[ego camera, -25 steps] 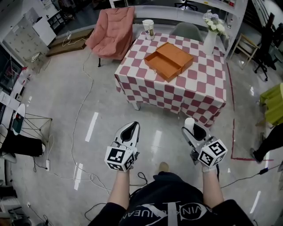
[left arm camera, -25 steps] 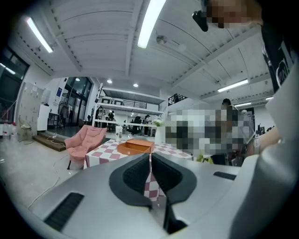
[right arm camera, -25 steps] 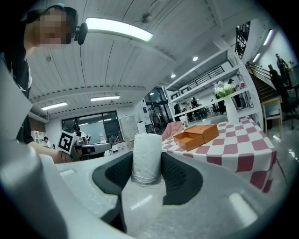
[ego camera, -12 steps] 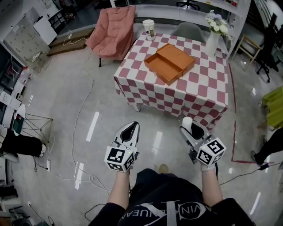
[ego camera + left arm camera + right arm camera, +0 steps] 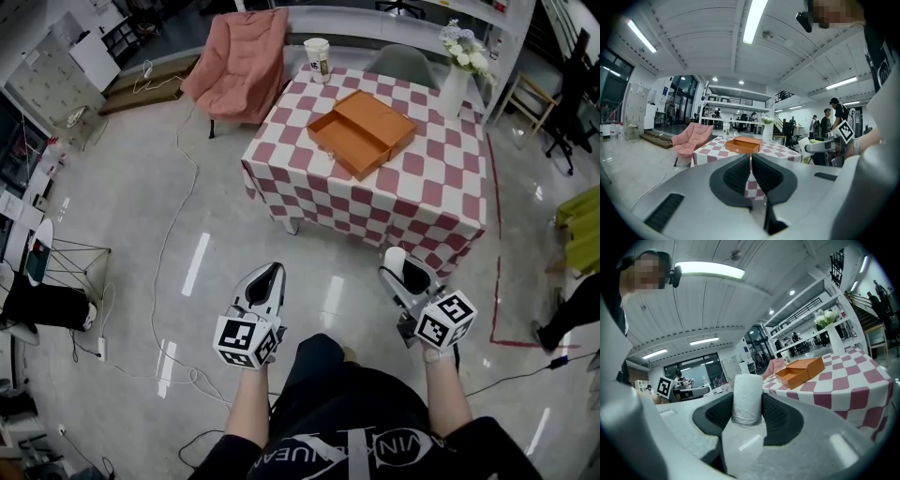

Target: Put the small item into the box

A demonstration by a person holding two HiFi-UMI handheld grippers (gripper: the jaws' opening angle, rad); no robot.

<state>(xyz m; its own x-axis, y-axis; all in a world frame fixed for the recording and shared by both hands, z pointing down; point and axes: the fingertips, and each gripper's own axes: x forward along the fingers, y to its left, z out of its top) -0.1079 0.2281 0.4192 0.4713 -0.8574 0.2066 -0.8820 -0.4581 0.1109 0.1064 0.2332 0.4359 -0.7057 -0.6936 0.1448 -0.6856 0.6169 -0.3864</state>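
Right gripper view: right gripper [image 5: 748, 405] clamps small item [image 5: 747, 386], possibly a bottle.

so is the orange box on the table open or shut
Open. The orange box shows its hollow inside from above, its lid lying alongside on the checked table.

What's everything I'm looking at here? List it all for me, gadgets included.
table: one, red-and-white checked cloth, middle of the floor
box: one, orange, open, on the table
cup: one, white, far left corner of the table
vase: one, white, holding white flowers, far right corner of the table
armchair: one, pink, left of the table
chair: one, grey, behind the table
small item: one, white, roll-shaped, between the right gripper's jaws
left gripper: one, white, jaws together, empty
right gripper: one, white, shut on the small item
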